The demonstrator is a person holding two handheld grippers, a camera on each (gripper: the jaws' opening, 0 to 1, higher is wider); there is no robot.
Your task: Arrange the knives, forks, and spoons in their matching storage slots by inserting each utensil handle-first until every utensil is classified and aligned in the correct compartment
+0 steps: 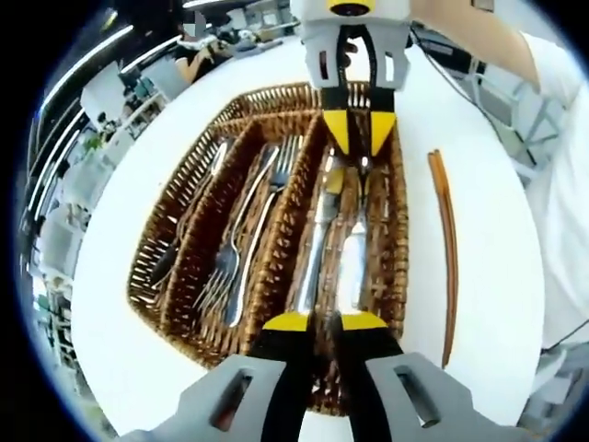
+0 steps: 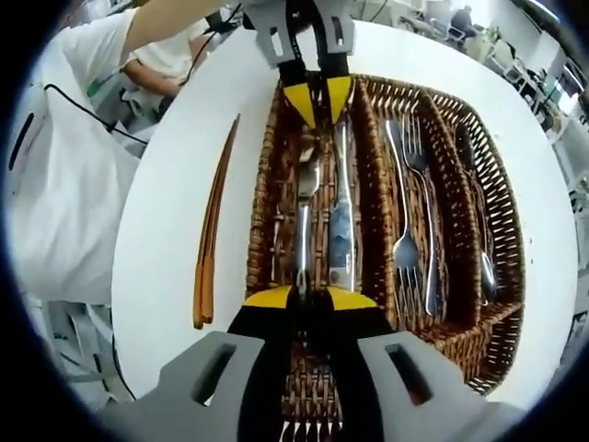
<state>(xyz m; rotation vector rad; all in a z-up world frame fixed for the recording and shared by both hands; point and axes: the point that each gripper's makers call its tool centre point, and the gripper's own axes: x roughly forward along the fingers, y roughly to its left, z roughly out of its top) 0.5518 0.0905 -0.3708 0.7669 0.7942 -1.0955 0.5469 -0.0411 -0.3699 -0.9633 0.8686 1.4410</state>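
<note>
A brown wicker basket with three long slots lies on a white table. Spoons lie in one outer slot, forks in the middle one, and two knives in the other outer slot. My left gripper hovers over one end of the knife slot with its jaws close together. Facing it over the opposite end is my right gripper, also narrowed to a point right at the knives. I cannot tell whether either one holds a knife.
A pair of brown chopsticks lies on the white table beside the knife slot, outside the basket. A person's white sleeve is close on that side. Desks and chairs fill the room behind.
</note>
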